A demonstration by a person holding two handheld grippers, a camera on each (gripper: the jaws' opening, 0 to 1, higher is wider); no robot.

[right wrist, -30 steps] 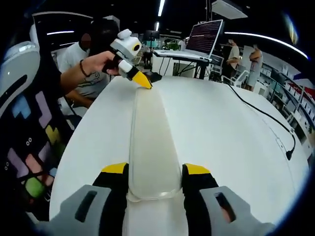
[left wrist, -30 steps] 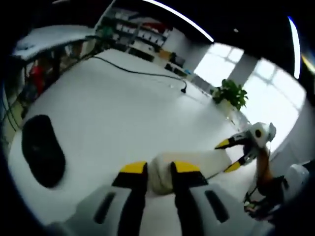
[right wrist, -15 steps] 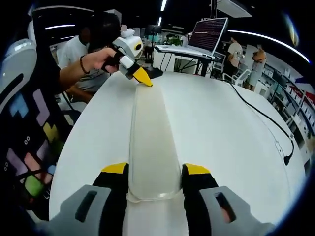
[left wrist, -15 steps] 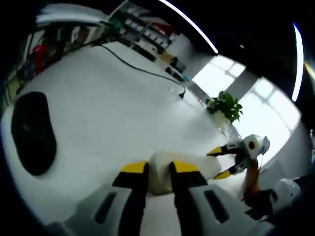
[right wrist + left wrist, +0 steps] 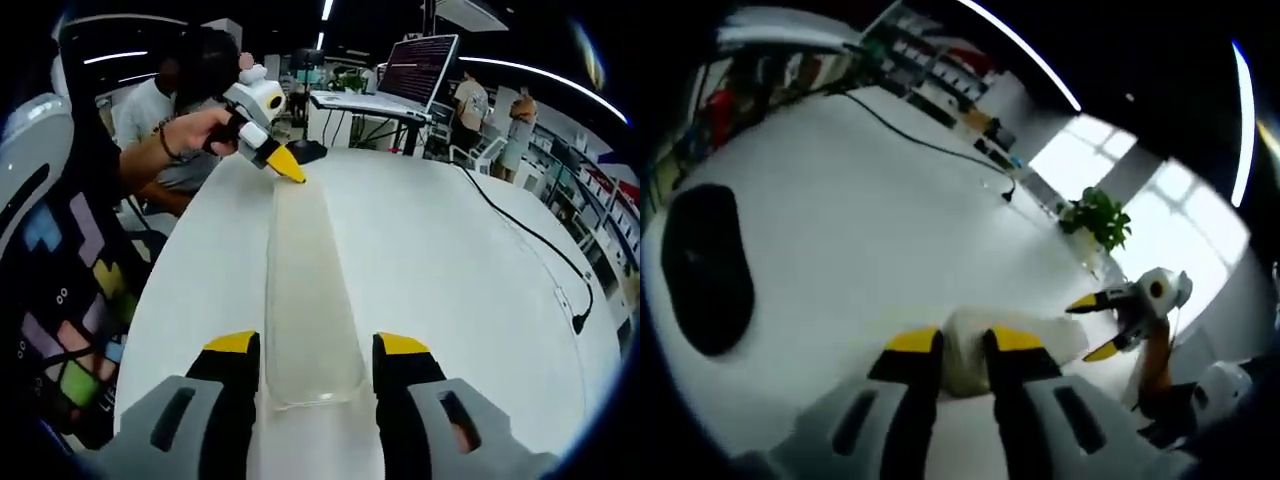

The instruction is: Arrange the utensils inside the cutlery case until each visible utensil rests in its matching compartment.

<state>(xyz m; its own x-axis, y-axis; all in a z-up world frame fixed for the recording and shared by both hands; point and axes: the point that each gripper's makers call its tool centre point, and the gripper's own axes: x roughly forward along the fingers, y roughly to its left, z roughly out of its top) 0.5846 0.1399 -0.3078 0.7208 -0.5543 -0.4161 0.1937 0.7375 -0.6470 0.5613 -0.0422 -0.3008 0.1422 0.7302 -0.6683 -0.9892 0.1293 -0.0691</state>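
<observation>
A long translucent cutlery case (image 5: 305, 270) lies lengthwise on the white table (image 5: 440, 260). My left gripper (image 5: 960, 342) is shut on one short end of the case (image 5: 1040, 335); in the right gripper view that gripper (image 5: 283, 165) is held by a hand at the case's far end. My right gripper (image 5: 316, 345) stands open at the near end, its yellow-tipped jaws on either side of the case with small gaps. In the left gripper view the right gripper (image 5: 1095, 327) is spread open at the case's far end. I cannot make out any utensils.
A black oval object (image 5: 705, 265) lies on the table to the left. A black cable (image 5: 530, 230) runs across the far side. A potted plant (image 5: 1095, 215) stands past the table's edge. A screen (image 5: 420, 70) and people are behind the table.
My right gripper's jaws have widened off the case's sides and drawn back a little. The left gripper stays shut on its end.
</observation>
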